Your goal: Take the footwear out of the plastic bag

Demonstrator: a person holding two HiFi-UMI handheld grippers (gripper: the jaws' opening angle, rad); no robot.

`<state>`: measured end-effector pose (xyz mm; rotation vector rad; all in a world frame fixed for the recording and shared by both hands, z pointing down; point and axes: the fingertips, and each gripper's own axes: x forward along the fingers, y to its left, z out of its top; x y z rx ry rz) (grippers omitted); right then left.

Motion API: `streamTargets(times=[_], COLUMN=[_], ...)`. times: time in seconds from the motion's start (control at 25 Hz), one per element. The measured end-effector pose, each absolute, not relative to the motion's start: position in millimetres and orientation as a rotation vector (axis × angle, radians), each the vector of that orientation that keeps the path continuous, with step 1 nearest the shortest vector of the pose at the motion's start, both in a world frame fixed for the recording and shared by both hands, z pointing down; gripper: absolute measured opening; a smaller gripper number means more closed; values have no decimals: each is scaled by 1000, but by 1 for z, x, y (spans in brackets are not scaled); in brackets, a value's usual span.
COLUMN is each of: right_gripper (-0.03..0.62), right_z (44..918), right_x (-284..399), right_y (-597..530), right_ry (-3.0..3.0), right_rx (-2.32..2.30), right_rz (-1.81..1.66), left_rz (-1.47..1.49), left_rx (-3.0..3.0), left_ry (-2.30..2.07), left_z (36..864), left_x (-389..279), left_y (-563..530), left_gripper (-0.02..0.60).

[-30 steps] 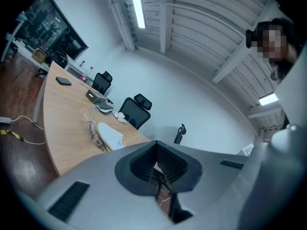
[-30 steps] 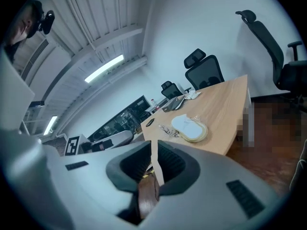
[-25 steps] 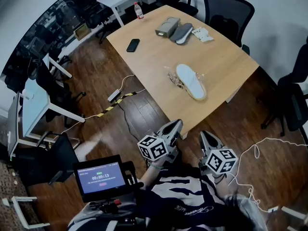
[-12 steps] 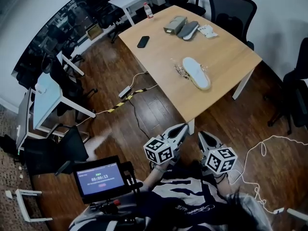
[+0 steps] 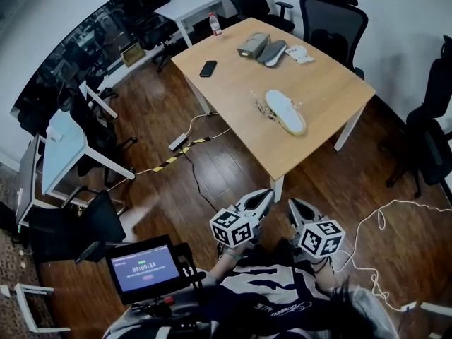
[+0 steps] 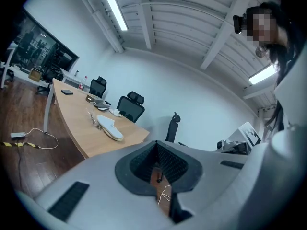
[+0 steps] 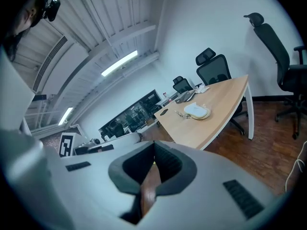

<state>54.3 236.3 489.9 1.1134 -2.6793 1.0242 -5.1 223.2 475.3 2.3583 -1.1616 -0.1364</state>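
Note:
A white slipper [image 5: 285,111] in a clear plastic bag lies on the near half of the wooden table [image 5: 318,83]; it also shows as the slipper [image 6: 109,127] in the left gripper view and the slipper [image 7: 197,111] in the right gripper view. Both grippers hang low in front of my body, over the floor and well short of the table. My left gripper [image 5: 267,193] is shut and holds nothing. The jaws of my right gripper [image 5: 292,204] are closing fully together, with nothing between them. In their own views the left gripper [image 6: 156,142] and right gripper [image 7: 154,144] show pads meeting.
At the table's far end lie grey shoes [image 5: 263,46], a small packet [image 5: 300,54], a black phone [image 5: 208,68] and a bottle [image 5: 215,24]. Black office chairs [image 5: 332,20] stand around it. Cables [image 5: 185,147] run over the wooden floor. A small timer screen [image 5: 145,267] sits at my lower left.
The head view has shifted, so the table now sits slightly differently in the picture. Both grippers have stayed low in front of my body, far from the table.

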Motion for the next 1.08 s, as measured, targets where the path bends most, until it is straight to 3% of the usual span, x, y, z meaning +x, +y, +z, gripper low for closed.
streamTargets(times=[1.08], right_gripper=[-12], right_z=[485], right_x=[36], right_y=[246], right_ry=[-2655], right_rx=[1175], right_rz=[926], left_rz=[-195], left_rx=[2376], left_ry=[-1113], left_z=[471], left_x=[-28], left_y=[226], left_gripper=[5])
